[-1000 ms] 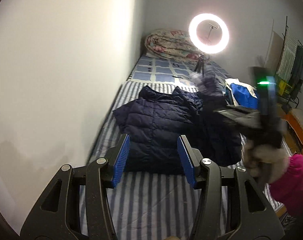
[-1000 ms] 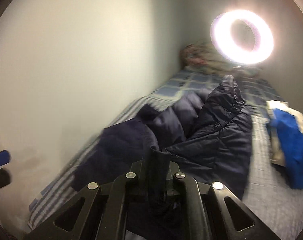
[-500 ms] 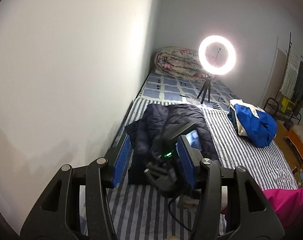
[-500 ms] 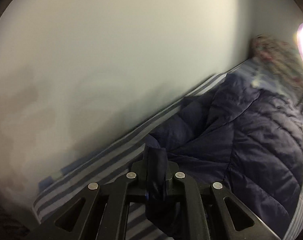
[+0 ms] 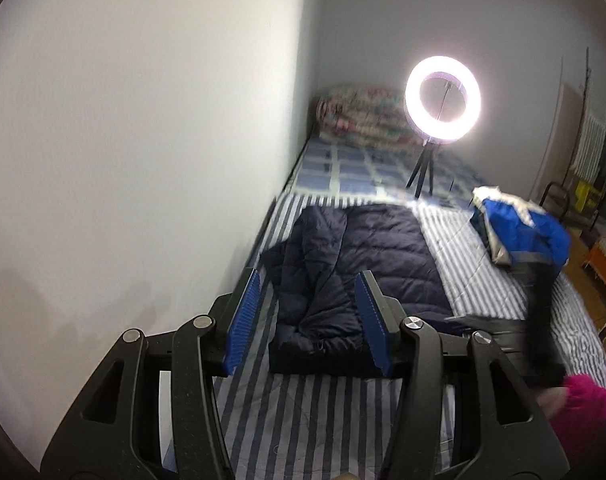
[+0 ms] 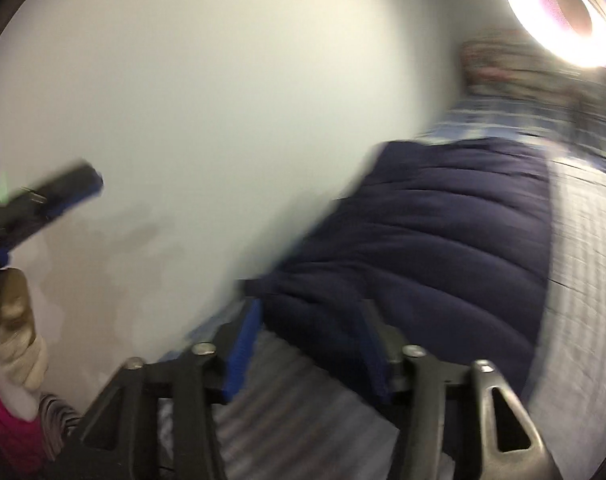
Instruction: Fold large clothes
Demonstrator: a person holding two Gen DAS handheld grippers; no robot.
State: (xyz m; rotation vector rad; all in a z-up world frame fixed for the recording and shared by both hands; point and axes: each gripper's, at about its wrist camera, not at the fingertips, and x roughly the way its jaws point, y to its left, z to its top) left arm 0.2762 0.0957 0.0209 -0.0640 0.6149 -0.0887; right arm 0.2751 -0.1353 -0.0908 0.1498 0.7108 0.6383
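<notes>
— Quilting first: what does the garment look like, and where does it lie?

— Dark navy puffer jacket (image 5: 355, 268), stitched in soft padded rows, folded into a long rectangle. It lies on the blue-and-white striped bedsheet (image 5: 323, 420) near the white wall (image 5: 143, 120), with a rumpled fold along its wall side.

— And the tools?

— The left gripper (image 5: 307, 320), black plastic with ribbed blue pads, hangs above the jacket's near end with its jaws apart and nothing between them. The right gripper (image 6: 307, 344) has just been opening; its jaws stand apart over the jacket's near edge in a blurred view, and whether cloth touches the pads I cannot tell.

— Anything further out?

— A crumpled blue-and-white garment (image 5: 523, 232) lies well apart on the right side of the bed. Beyond the jacket a glowing ring light (image 5: 443, 100) stands on a small tripod, and a rolled floral quilt (image 5: 363, 120) sits at the far end.
</notes>
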